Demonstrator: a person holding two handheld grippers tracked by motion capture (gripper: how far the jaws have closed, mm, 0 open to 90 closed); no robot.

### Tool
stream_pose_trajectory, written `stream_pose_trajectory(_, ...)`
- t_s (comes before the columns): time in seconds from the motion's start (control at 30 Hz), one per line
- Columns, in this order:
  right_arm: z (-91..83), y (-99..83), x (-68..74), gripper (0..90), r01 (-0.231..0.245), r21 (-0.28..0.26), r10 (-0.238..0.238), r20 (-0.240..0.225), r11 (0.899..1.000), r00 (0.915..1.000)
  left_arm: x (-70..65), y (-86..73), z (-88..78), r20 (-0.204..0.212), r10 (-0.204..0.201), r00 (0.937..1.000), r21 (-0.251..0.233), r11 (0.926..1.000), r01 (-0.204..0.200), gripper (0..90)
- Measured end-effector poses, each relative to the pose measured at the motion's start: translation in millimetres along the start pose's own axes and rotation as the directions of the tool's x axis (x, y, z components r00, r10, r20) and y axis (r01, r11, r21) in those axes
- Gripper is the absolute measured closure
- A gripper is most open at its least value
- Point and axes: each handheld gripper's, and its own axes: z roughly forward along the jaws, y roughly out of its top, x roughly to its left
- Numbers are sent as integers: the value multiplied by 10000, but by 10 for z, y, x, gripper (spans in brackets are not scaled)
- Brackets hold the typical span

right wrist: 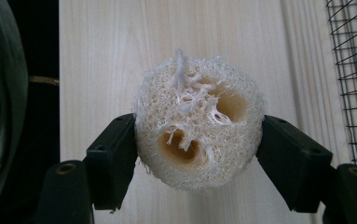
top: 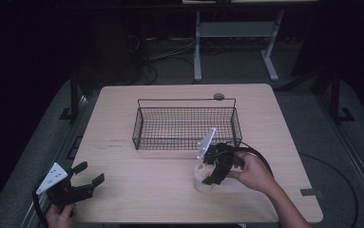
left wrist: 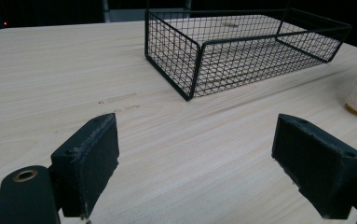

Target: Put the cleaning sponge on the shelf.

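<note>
So we've got a light wood table (top: 137,190) with a black wire basket (top: 186,124) sitting toward the far middle of it, nothing inside that we can see. There's a small round grey disc (top: 218,96) on the tabletop right behind the basket's back rim.

The right gripper (top: 211,172) is down at the near side of the basket, just in front of its right corner, with the person's right hand (top: 252,171) wrapped around it. From the right gripper view its jaws are pressed onto both sides of a loofah sponge (right wrist: 198,121), a pale fibrous round piece with two hollow holes and a bit of white string at the top. The basket mesh shows at the right edge of that view, near but not touching the sponge.

The left gripper (top: 88,173) is off at the near left corner of the table, well apart from everything, jaws spread wide with just bare wood between them. In the left gripper view we can see the basket ahead and a slice of the loofah at the far right edge.

The room around is really dark. Beyond the table we can make out a grey floor, a white table frame (top: 236,42) and some cables (top: 156,52) on the floor.
</note>
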Motion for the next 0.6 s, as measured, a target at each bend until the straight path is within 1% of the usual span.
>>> stream_pose_trajectory(0.17, -97, -28, -8, 295, -64, -296, 63, -41, 9995, 10000, -7, 0, 1, -10, 19, 10000, 15, 10000, -19, 139)
stream_pose_trajectory(0.23, -143, -31, -11, 295, -22, -316, 24, 69, 9995, 10000, -6, 0, 2, -33, -3, 10000, -2, 10000, 3, 139)
stream_pose_trajectory(0.3, -194, -24, -18, 296, -5, -391, 8, 77, 9992, 10000, -3, 1, 2, -19, -11, 10000, 4, 10000, 11, 139)
stream_pose_trajectory(0.6, -423, 75, -75, 296, 128, -442, -117, 251, 9989, 9996, -9, 6, -4, -43, -32, 10000, -51, 10000, 32, 139)
